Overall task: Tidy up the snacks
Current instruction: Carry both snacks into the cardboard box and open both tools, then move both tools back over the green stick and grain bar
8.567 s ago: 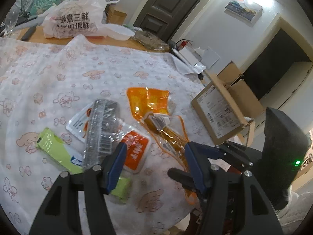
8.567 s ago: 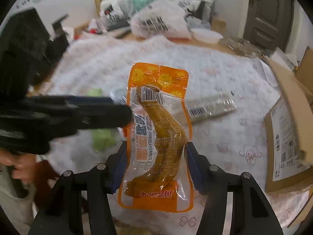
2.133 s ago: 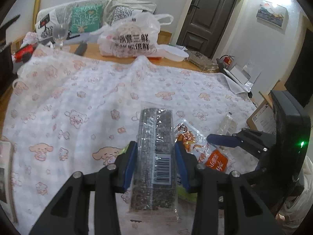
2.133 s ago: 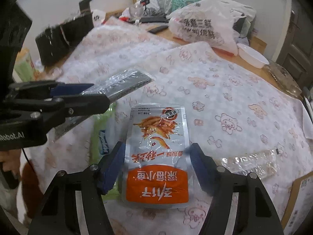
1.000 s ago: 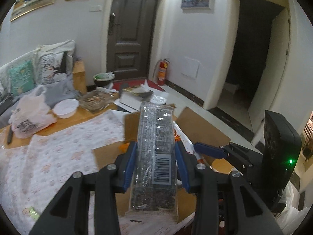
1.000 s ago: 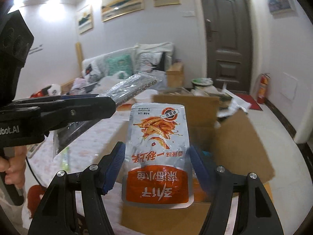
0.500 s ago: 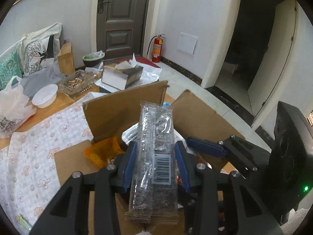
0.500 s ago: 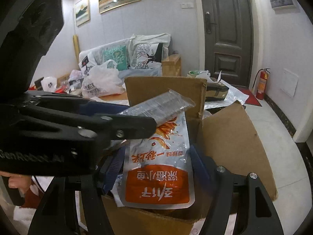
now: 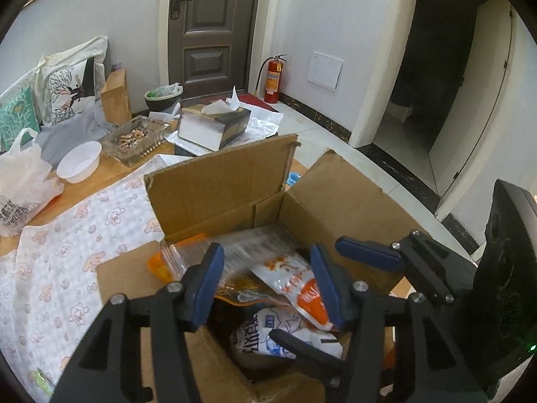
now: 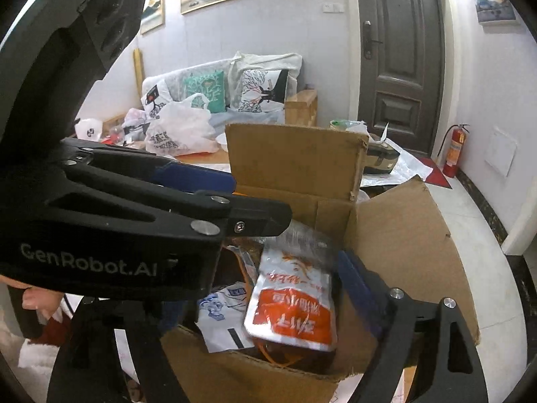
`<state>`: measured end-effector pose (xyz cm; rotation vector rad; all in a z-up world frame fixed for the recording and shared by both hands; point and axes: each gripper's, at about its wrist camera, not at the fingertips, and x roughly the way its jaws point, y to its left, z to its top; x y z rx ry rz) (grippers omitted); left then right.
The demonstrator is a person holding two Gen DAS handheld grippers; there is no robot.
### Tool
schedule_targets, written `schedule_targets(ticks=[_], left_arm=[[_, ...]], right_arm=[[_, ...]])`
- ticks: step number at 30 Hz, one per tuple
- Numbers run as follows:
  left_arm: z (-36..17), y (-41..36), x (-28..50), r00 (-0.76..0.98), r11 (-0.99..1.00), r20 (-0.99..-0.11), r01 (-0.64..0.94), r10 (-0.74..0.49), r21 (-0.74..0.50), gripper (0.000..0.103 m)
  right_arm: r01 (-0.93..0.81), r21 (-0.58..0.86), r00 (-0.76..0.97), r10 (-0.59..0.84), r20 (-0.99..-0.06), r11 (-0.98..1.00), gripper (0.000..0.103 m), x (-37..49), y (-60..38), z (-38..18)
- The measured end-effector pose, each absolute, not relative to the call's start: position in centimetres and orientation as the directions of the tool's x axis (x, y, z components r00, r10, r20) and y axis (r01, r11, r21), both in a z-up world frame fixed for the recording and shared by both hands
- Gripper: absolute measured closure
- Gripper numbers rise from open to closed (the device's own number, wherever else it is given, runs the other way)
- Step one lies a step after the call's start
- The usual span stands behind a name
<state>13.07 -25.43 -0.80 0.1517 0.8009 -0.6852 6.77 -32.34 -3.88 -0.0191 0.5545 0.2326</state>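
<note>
The left gripper [image 9: 266,278] hangs over an open cardboard box [image 9: 339,201], pointing down into it. Its blue-padded jaws are opening and grip nothing; the snacks show in the gap between them but lie below, inside the box. The right gripper [image 9: 349,252] reaches in from the right side of the same box. Its jaws are also opening, wide apart, and an orange and white snack packet [image 10: 292,305] lies loose between them in the box, tilted, with no pad pressing on it.

Under the left gripper a clear wrapped snack bar [image 9: 255,245] rests on top of the pile, looking blurred. Beside it, toward the table, sits an orange packet [image 9: 167,262]. Lower down lies a white packet with blue print [image 9: 268,332], touching the orange and white packet.

The box flaps stand up at the far side. The box sits against a table covered by a cloth with a cartoon pattern [image 9: 67,252]. Further along the table are a white bowl [image 9: 79,161], a glass ashtray [image 9: 136,139], a tissue box [image 9: 214,124] and a white plastic bag [image 9: 20,181]. A red fire extinguisher [image 9: 273,79] stands by a dark door [image 9: 209,27].
</note>
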Motion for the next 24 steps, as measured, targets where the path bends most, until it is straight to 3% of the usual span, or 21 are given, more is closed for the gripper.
schedule_targets(ticks=[10, 24], left_arm=[[1.0, -21.6, 11.8, 0.534, 0.795, -0.672, 0.59, -0.513, -0.139, 0.047], [2.6, -6.3, 6.8, 0.678, 0.896, -0.607, 0.419, -0.416, -0.146, 0.044]], right_arm=[[-0.22, 0.049, 0.824, 0.212, -0.526, 0.974, 0.022, 5.7, -31.6, -3.0], [-0.351, -0.019, 0.814, 0.295, -0.501, 0.936, 0.022, 3.0, -20.7, 0.3]])
